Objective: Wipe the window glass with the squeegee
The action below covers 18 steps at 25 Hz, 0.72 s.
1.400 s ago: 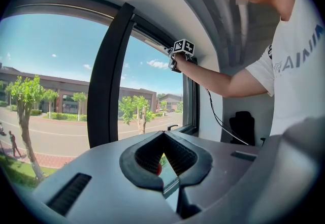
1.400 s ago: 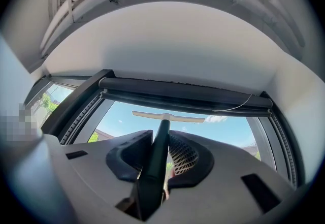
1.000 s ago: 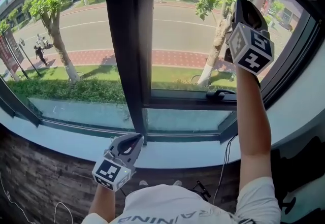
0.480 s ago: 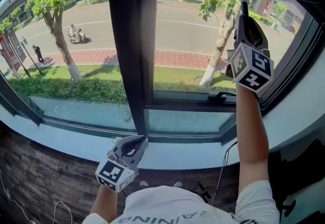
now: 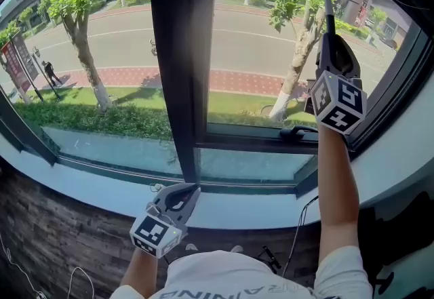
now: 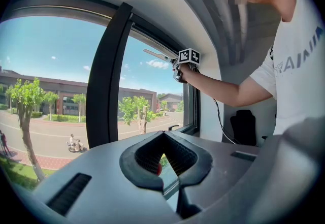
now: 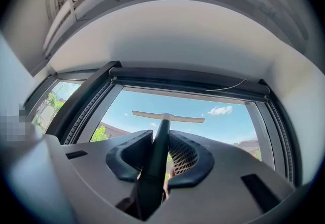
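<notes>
My right gripper (image 5: 329,40) is raised against the right pane of the window glass (image 5: 254,40) and is shut on the dark handle of the squeegee (image 5: 326,11). In the right gripper view the handle (image 7: 159,149) runs up between the jaws to the pale blade (image 7: 168,116), which lies level across the upper glass. The left gripper view shows the squeegee (image 6: 158,55) out at the end of the stretched arm. My left gripper (image 5: 183,192) hangs low by the sill, shut with nothing in it (image 6: 170,169).
A thick dark mullion (image 5: 178,53) splits the window into two panes. A black window handle (image 5: 298,132) sits on the lower frame below the right gripper. The white sill (image 5: 244,208) runs underneath, and a thin cable (image 5: 298,226) hangs down at the right.
The right gripper has drawn the squeegee a little way down the right pane. The left gripper has stayed low by the sill, dropping only slightly.
</notes>
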{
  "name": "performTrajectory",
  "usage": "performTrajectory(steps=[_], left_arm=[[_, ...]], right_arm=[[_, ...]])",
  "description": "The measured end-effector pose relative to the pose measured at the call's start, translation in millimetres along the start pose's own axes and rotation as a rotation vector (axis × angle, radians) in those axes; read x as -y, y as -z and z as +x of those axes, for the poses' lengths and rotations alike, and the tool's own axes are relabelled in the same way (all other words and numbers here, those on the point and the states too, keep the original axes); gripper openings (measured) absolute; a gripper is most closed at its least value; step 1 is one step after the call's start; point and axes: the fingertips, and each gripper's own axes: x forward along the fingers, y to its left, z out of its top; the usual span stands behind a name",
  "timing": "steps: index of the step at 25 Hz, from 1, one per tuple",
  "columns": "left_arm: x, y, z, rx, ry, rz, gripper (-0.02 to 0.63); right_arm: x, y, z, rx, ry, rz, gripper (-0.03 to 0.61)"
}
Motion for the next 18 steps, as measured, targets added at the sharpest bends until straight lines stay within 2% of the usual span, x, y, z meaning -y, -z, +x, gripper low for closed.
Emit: performTrajectory(steps=[11,18], left_arm=[[8,-2,4,0.020,0.001,0.008,0.017],[13,5,6,-0.011,0.024,0.010,0.017]], right_arm=[[-5,18,-14,-0.029,-0.016,-0.004,0.100],[-11,36,-31,-0.072,-0.011,0.021,0.100]])
